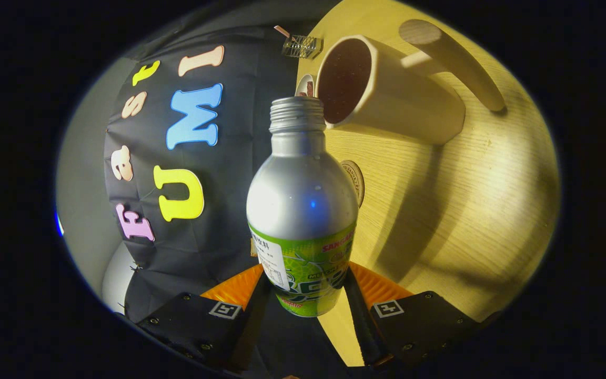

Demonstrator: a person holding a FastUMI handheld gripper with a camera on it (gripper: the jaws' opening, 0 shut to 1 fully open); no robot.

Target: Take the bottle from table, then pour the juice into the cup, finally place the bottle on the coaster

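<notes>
The tabletop [440, 210] appears rolled sideways, indicating the pour tilt. The cup [387, 89] stands just beyond the bottle [303, 210], whose open mouth sits at its rim. The coaster [354, 181] lies behind the bottle. The gripper [303, 295] clamps the bottle's base.

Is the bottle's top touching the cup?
Cannot tell. In the gripper view the bottle, held in the tool, has its open mouth overlapping the cup rim, with no gap or contact plainly showing.
</notes>
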